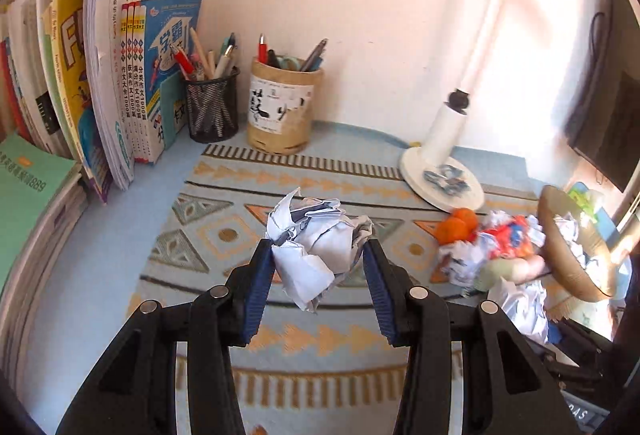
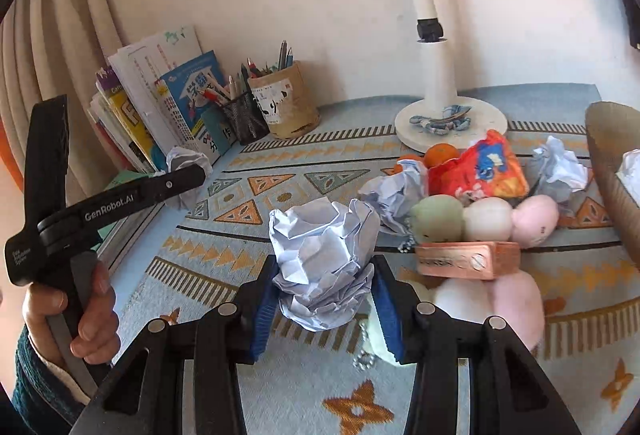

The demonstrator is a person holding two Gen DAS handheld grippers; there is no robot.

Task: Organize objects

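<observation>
Pinching one crumpled white paper ball (image 1: 316, 247) in our left gripper (image 1: 318, 255), we clamp another crumpled paper wad (image 2: 324, 259) in our right gripper (image 2: 324, 287), above the patterned woven mat (image 2: 288, 191); a tilted woven basket (image 1: 576, 243) sits at three o'clock.

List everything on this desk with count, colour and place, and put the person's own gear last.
Crumpled paper balls: two held, white, one in the left gripper, one in the right; more loose beside the snack bag.
Upright books: a row, mixed colours, back left against the wall.
Black mesh pen cup: one, beside the books.
Tan cylindrical pen holder: one, right of the mesh cup.
White desk lamp: one, back right.
Oranges: two, by the lamp base.
Red snack bag: one, right of the oranges.
Patterned blue-orange mat: one, covering the desk.
Left gripper: black, blue fingers, shut on paper.
Right gripper: same, shut on paper.
</observation>
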